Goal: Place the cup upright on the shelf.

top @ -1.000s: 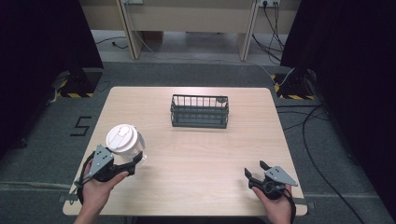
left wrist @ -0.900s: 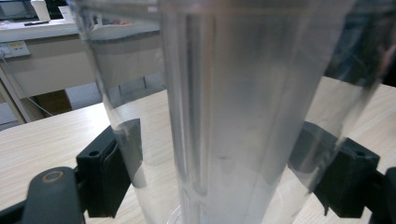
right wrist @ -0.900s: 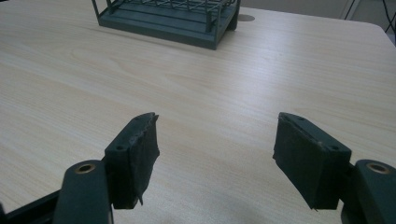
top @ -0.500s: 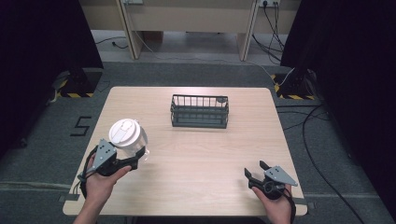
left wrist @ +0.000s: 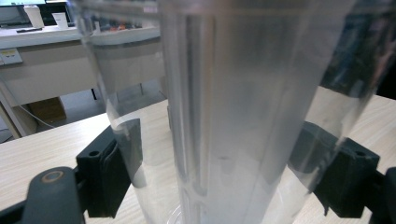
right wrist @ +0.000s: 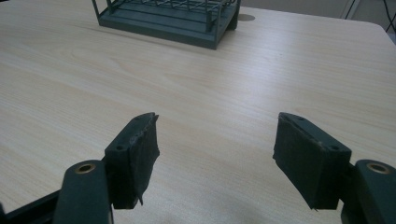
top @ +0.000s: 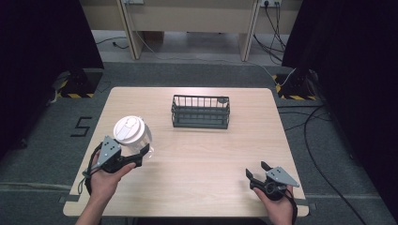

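Note:
A clear plastic cup (top: 133, 135) with a white lid stands upright at the table's left side, with my left gripper (top: 143, 153) shut on its lower body. In the left gripper view the cup's clear wall (left wrist: 233, 107) rises between both black jaws, which press on its sides. A dark wire basket (top: 201, 112) sits at the table's far middle and looks to hold nothing. My right gripper (top: 256, 172) rests near the front right edge, open with nothing between its pads (right wrist: 135, 154). The basket (right wrist: 168, 14) lies ahead of it in the right gripper view.
The light wooden table (top: 206, 154) has bare surface between the cup, the basket and my right gripper. Dark curtains flank both sides. Cables and yellow-black floor mounts lie beyond the table's far corners.
My left gripper has moved the cup slightly to the right and toward the table's middle. The right gripper has stayed still.

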`<state>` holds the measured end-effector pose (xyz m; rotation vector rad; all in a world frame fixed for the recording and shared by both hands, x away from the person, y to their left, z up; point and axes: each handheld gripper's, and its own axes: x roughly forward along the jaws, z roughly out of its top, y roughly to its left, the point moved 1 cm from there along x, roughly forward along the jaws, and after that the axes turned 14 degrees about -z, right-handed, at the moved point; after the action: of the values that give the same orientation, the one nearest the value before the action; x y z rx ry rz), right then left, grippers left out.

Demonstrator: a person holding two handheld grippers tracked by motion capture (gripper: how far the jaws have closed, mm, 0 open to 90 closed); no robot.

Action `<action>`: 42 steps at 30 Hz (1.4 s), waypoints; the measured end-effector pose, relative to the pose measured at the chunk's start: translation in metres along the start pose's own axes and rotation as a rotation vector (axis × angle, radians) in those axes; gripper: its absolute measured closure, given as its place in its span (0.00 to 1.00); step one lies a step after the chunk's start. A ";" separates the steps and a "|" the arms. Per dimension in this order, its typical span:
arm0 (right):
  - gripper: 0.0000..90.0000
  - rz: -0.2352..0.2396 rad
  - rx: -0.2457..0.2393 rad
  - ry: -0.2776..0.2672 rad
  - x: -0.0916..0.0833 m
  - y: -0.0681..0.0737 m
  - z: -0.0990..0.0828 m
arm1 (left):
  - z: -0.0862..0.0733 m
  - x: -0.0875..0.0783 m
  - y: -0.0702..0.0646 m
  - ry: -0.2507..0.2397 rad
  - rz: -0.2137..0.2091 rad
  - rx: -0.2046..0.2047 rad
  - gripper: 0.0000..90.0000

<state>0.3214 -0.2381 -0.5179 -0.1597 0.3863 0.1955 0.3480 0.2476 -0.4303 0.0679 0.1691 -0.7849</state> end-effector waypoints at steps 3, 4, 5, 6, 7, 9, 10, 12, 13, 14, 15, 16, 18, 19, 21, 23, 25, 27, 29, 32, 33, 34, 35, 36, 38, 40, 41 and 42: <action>0.34 -0.003 0.003 -0.002 0.000 0.000 0.000 | 0.001 0.002 0.000 -0.004 -0.001 -0.003 0.19; 0.34 -0.003 0.003 -0.002 0.000 0.000 0.000 | 0.001 0.002 0.000 -0.004 -0.001 -0.003 0.19; 0.34 -0.004 0.004 -0.002 0.000 0.000 0.000 | 0.002 0.003 0.000 -0.006 -0.002 -0.004 0.19; 0.34 -0.004 0.004 -0.002 0.000 0.000 0.000 | 0.002 0.003 0.000 -0.006 -0.002 -0.004 0.19; 0.34 -0.004 0.004 -0.002 0.000 0.000 0.000 | 0.003 0.003 0.001 -0.009 -0.002 -0.005 0.19; 0.35 -0.002 0.005 0.000 0.000 0.000 0.000 | 0.004 0.005 0.001 -0.007 -0.003 -0.004 0.19; 0.35 -0.002 0.006 0.001 0.000 0.000 0.000 | 0.004 0.006 0.001 -0.007 -0.005 -0.002 0.19; 0.35 -0.002 0.007 0.001 0.000 0.000 0.000 | 0.005 0.008 0.001 -0.005 -0.007 0.001 0.19; 0.35 -0.002 0.007 0.001 0.000 0.000 0.000 | 0.005 0.008 0.001 -0.005 -0.007 0.001 0.19; 0.35 -0.002 0.009 0.002 0.000 0.000 0.000 | 0.005 0.009 0.001 -0.005 -0.010 0.001 0.19; 0.35 -0.002 0.007 0.001 0.000 0.000 0.000 | 0.006 0.012 0.001 -0.003 -0.012 0.004 0.19; 0.35 -0.003 0.007 0.001 0.000 0.000 0.000 | 0.007 0.013 0.001 -0.004 -0.009 0.009 0.19; 0.35 -0.003 0.006 0.000 0.000 0.000 0.000 | 0.008 0.016 0.000 -0.004 -0.020 0.005 0.19; 0.35 -0.003 0.006 0.000 0.000 0.000 0.000 | 0.008 0.016 0.000 -0.004 -0.020 0.005 0.19; 0.35 -0.003 0.006 -0.001 0.000 0.000 0.000 | 0.009 0.020 -0.001 -0.007 -0.023 0.008 0.19; 0.35 -0.003 0.006 0.000 0.000 0.000 0.000 | 0.010 0.022 -0.001 -0.007 -0.027 0.010 0.19; 0.34 -0.001 0.009 0.000 0.000 0.000 0.000 | 0.012 0.026 -0.002 -0.010 -0.031 0.010 0.19; 0.35 -0.001 0.009 -0.001 0.000 0.000 0.000 | 0.013 0.027 -0.002 -0.010 -0.032 0.012 0.19; 0.35 0.000 0.007 0.001 0.000 0.000 0.000 | 0.014 0.029 -0.003 -0.008 -0.034 0.014 0.19; 0.35 0.000 0.007 0.001 0.000 0.000 0.000 | 0.015 0.032 -0.004 -0.006 -0.039 0.018 0.19; 0.35 0.000 0.008 0.000 0.000 0.000 0.000 | 0.016 0.035 -0.005 -0.008 -0.043 0.018 0.19; 0.35 -0.001 0.011 0.001 0.000 0.000 0.000 | 0.017 0.036 -0.005 -0.008 -0.044 0.019 0.19; 0.35 -0.004 0.006 -0.003 0.000 -0.001 0.000 | 0.017 0.037 -0.005 -0.009 -0.046 0.018 0.19; 0.35 -0.003 0.007 -0.002 0.000 -0.001 0.000 | 0.018 0.038 -0.005 -0.010 -0.048 0.019 0.19; 0.35 -0.003 0.007 -0.002 0.000 -0.001 0.000 | 0.019 0.041 -0.005 -0.011 -0.050 0.020 0.19; 0.35 -0.001 0.009 0.000 0.000 -0.001 0.000 | 0.020 0.042 -0.005 -0.010 -0.053 0.022 0.19; 0.35 -0.001 0.009 0.000 0.000 -0.001 0.000 | 0.021 0.044 -0.006 -0.011 -0.054 0.022 0.19; 0.35 0.001 0.014 0.003 0.000 -0.001 0.000 | 0.022 0.047 -0.006 -0.011 -0.057 0.022 0.19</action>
<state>0.3215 -0.2388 -0.5179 -0.1463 0.3901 0.1934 0.3788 0.2081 -0.4170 0.0796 0.1525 -0.8443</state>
